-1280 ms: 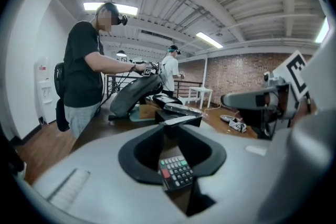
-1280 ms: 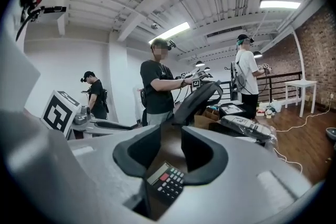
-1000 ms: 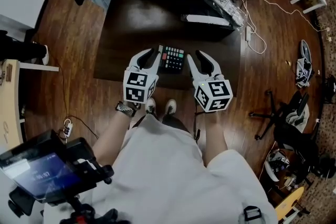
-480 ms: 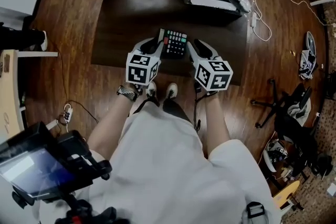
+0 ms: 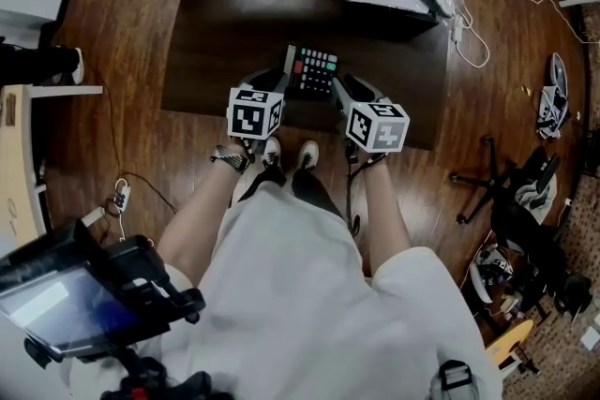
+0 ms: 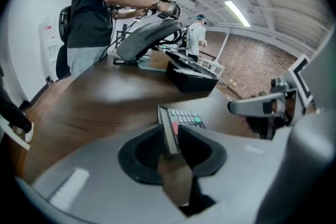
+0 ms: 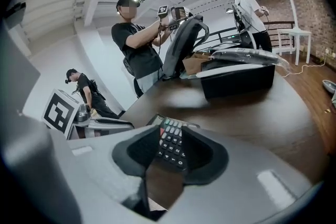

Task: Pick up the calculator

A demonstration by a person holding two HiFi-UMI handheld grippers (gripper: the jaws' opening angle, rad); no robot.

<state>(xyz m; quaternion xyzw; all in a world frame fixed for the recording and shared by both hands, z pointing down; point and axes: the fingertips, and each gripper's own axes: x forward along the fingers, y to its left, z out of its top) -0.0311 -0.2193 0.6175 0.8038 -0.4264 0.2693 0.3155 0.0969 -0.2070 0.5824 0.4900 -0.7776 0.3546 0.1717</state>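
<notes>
Calculator (image 5: 312,70): laid flat near front edge of desk (image 5: 234,23) | left gripper (image 5: 274,77), right gripper (image 5: 346,85): lowered to it since a second ago, jaws spread, its ends framed, nothing pinched | closing judged due next.

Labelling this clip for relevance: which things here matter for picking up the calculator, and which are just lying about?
Job: calculator, left gripper, right gripper.
Lying about: backpack, black case, white cable, office chair.
</notes>
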